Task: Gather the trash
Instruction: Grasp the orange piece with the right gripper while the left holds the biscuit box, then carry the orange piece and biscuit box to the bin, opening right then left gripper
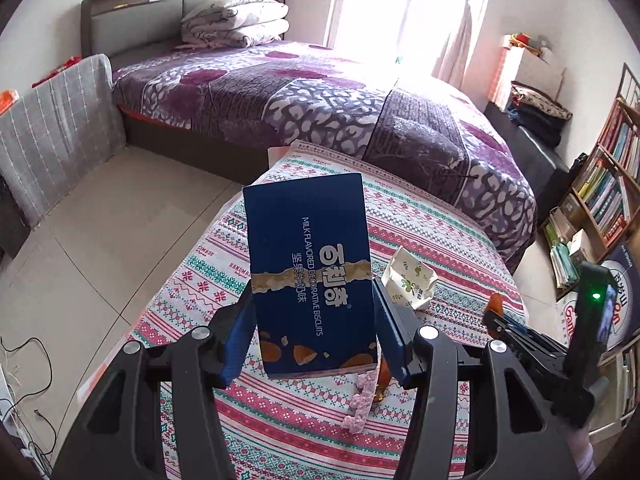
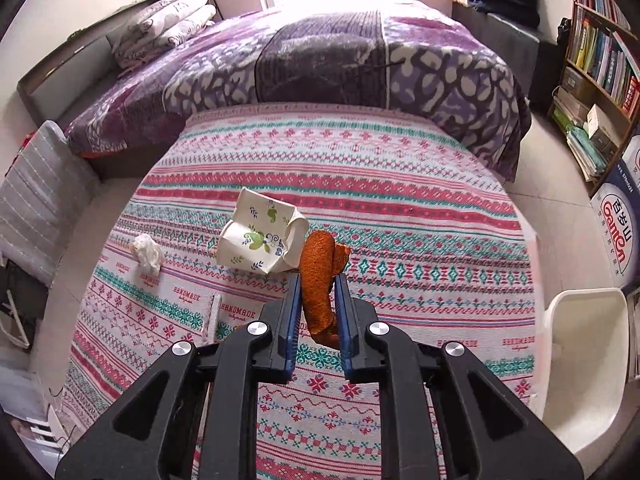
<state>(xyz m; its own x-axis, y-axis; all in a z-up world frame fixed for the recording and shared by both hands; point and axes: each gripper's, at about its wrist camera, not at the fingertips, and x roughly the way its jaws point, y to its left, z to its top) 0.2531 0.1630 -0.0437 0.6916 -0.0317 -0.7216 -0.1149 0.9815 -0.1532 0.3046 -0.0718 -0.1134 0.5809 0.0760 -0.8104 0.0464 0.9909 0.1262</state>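
My left gripper is shut on a dark blue biscuit box and holds it upright above the patterned tablecloth. My right gripper is shut on a strip of orange peel just above the cloth. A crushed white paper cup with green leaf print lies right beside the peel, to its left; it also shows in the left wrist view. A crumpled white tissue lies on the cloth further left. The right gripper shows at the right of the left wrist view.
A bed with a purple cover stands behind the table. A bookshelf and a blue carton stand at the right. A white chair sits at the table's right edge. A grey-covered seat and floor cables are at the left.
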